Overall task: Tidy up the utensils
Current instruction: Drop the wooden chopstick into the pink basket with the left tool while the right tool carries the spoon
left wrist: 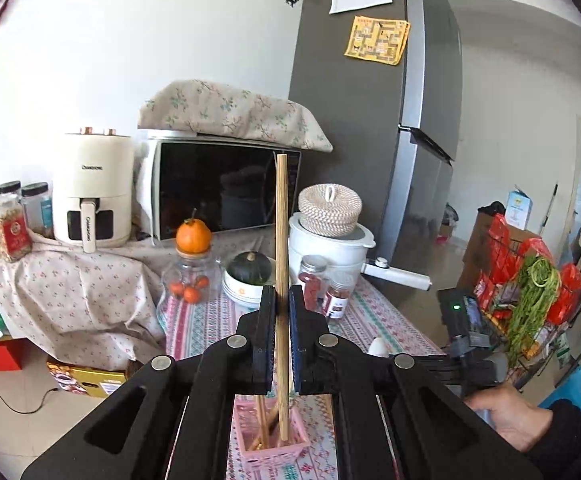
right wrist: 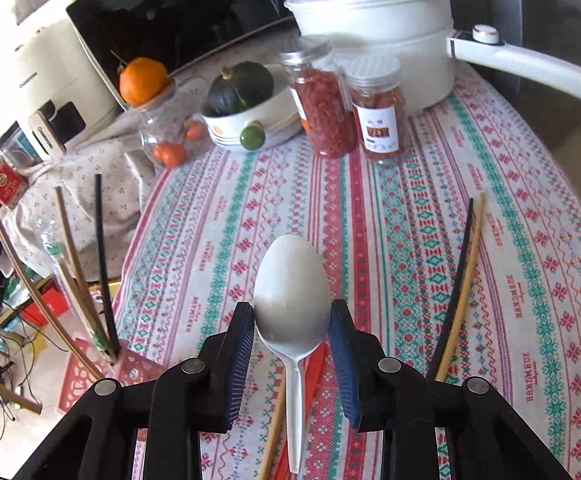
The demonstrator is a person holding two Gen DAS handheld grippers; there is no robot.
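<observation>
Chopstick (left wrist: 281,264) stands clamped upright in left tool (left wrist: 281,300) above pink basket (left wrist: 271,446); right tool (right wrist: 292,314) grips white spoon (right wrist: 291,292) by its bowl.

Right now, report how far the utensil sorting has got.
Done: several chopsticks already stand in the pink basket. In hand: the left gripper holds a wooden chopstick upright over that basket; the right gripper holds a white spoon. Left: a black and wooden pair on the tablecloth.
</observation>
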